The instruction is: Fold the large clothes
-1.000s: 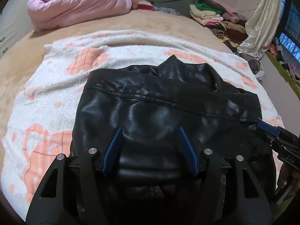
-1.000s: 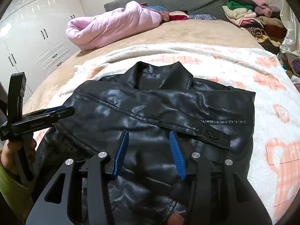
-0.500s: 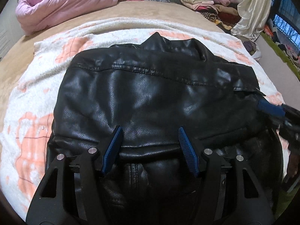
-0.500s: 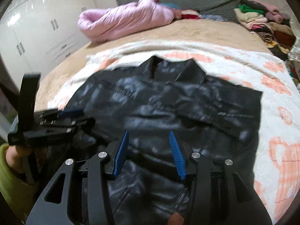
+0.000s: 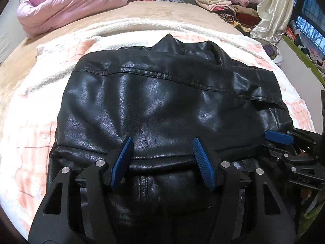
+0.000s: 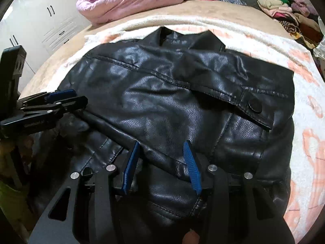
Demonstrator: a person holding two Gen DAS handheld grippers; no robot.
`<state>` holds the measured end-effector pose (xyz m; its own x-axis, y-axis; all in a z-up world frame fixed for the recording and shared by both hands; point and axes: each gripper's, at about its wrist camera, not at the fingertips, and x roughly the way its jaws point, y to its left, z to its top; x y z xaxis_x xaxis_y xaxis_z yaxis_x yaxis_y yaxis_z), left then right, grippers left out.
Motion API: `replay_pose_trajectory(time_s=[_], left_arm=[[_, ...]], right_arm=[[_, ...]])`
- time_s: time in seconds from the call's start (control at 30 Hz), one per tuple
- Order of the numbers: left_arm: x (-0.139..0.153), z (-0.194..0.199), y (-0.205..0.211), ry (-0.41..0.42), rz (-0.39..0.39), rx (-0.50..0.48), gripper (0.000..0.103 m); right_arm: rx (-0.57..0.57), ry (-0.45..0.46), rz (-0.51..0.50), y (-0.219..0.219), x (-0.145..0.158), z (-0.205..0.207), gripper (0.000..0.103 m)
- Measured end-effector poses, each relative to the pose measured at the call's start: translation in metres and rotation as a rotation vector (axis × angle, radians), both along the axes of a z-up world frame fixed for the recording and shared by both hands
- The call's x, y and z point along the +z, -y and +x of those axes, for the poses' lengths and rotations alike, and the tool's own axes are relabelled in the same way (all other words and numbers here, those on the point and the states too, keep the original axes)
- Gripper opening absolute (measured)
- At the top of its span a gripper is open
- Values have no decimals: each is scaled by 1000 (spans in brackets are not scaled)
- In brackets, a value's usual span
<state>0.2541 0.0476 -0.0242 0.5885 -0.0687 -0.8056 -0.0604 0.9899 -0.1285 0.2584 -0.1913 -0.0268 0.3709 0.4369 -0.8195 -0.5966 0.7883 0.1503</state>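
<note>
A black leather jacket (image 5: pixel 162 101) lies on a white and orange blanket (image 5: pixel 30 122) on the bed, collar at the far side and both sleeves folded across its body. It also shows in the right wrist view (image 6: pixel 172 105). My left gripper (image 5: pixel 162 158) is open, its blue pads over the jacket's near hem. My right gripper (image 6: pixel 162 162) is open over the near hem too. Each gripper shows at the other view's edge: the right gripper (image 5: pixel 280 138) at the jacket's right side, the left gripper (image 6: pixel 65 99) at its left side.
A pink quilt (image 5: pixel 67 4) lies rolled at the bed's far left. Stacked folded clothes (image 5: pixel 221 2) sit at the far right beside a cream curtain (image 5: pixel 272 14). White cupboards (image 6: pixel 40 24) stand left of the bed.
Both grippers have moved closer and lower over the jacket's near hem. The jacket lies as it did.
</note>
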Motion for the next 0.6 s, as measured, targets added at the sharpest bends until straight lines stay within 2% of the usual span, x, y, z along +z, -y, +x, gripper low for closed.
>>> replay_pose_trajectory(time_s=[0.13, 0.23, 0.27, 0.33, 0.47, 0.53, 0.6], left_arm=[[7, -2, 1, 6, -7, -3, 55], [12, -4, 1, 11, -27, -2, 63], [14, -5, 1, 14, -27, -1, 65], [18, -7, 3, 21, -11, -2, 71], [25, -9, 5, 36, -3, 1, 79], [30, -11, 6, 48, 10, 2, 89], [33, -13, 7, 55, 24, 2, 94]], right_arm=[[8, 35, 12, 3, 15, -10, 62], [-4, 78, 27, 8, 27, -16, 74], [-12, 86, 33, 11, 29, -15, 83], [-36, 97, 59, 19, 32, -16, 89], [-67, 115, 91, 27, 37, -15, 94], [-77, 131, 105, 31, 42, -16, 95], [-85, 149, 128, 35, 47, -18, 96]])
